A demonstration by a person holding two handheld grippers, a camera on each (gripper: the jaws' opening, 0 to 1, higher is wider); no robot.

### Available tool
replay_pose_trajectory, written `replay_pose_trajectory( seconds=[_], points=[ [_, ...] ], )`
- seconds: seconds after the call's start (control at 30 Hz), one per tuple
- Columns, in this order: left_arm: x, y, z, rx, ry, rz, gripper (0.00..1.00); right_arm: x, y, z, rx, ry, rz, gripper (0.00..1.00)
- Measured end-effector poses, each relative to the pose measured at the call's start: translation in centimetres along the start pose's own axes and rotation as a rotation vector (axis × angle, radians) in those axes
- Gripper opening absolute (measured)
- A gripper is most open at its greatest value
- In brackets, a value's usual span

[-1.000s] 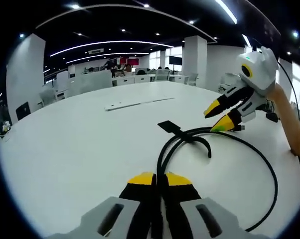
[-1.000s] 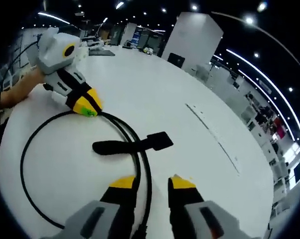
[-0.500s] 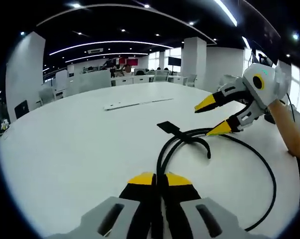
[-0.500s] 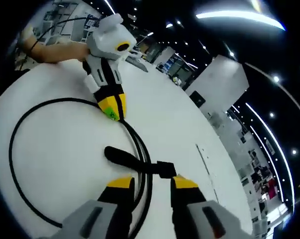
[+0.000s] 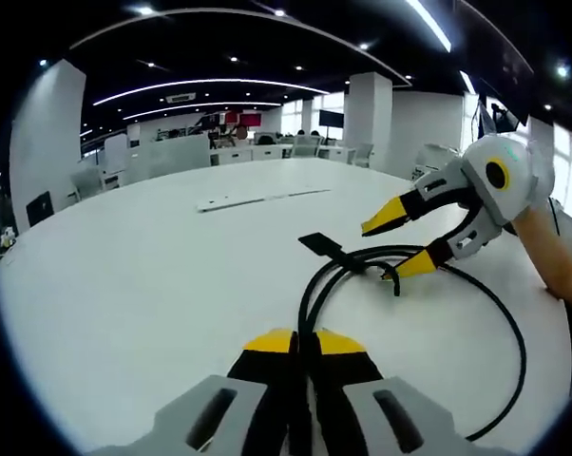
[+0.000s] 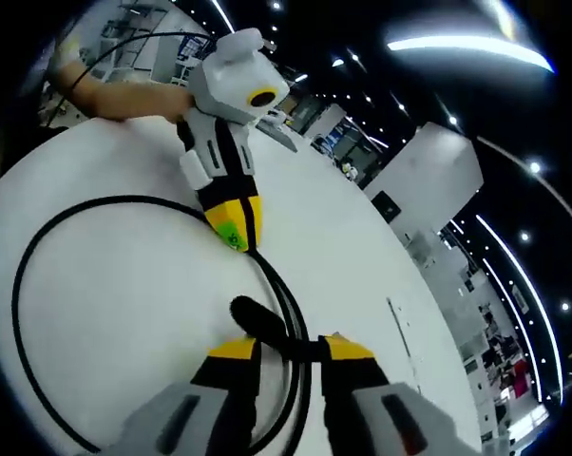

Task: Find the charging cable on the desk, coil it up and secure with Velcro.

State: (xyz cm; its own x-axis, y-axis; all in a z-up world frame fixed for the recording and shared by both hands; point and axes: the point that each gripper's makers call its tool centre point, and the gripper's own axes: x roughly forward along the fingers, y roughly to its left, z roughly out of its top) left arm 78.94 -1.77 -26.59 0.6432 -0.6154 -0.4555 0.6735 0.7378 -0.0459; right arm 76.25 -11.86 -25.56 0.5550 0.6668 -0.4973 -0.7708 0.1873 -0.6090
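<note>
Black charging cable [image 5: 500,313] lies in a loose loop on the white desk [image 5: 124,285], its two strands running together where the left gripper [image 5: 303,340] has its yellow-tipped jaws pressed closed on them. Just beyond that pinch, the cable's Velcro strap [image 5: 324,245] sticks out to either side of the doubled strands, its flat tab resting on the desk. The right gripper [image 5: 397,245] hangs over the strap with its jaws parted and nothing between them; from the right gripper view its own jaws straddle the strap and the doubled cable, close above them. Coiling looks mostly done, though the loop is wide and loose, so the step in hand seems to be taking the free end of the strap [image 6: 257,318] to wrap it. That next move calls for closing on the strap alone, not on the cable under it, then drawing it round both strands while the left gripper [image 6: 231,226] holds the bundle firm. Room is generous: the desk stretches bare well away from the cable on the far side, and its curved edge stays well clear of the strap. The person's forearm [image 5: 552,249] rests near the loop's outer side, the one thing that could crowd a sweep there.
</note>
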Motion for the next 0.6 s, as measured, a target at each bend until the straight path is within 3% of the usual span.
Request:
replay_pose_trajectory(
  seconds=[0.2,0.6],
  points=[
    [-0.1,-0.4,-0.1,0.002,-0.001,-0.002,0.07,-0.5,-0.5,1.2,-0.015,-0.031,-0.025,0.24],
    [0.4,2.3,0.8,0.005,-0.001,-0.004,0.08,-1.0,-0.3,2.6,-0.052,-0.056,-0.029,0.24]
  ],
)
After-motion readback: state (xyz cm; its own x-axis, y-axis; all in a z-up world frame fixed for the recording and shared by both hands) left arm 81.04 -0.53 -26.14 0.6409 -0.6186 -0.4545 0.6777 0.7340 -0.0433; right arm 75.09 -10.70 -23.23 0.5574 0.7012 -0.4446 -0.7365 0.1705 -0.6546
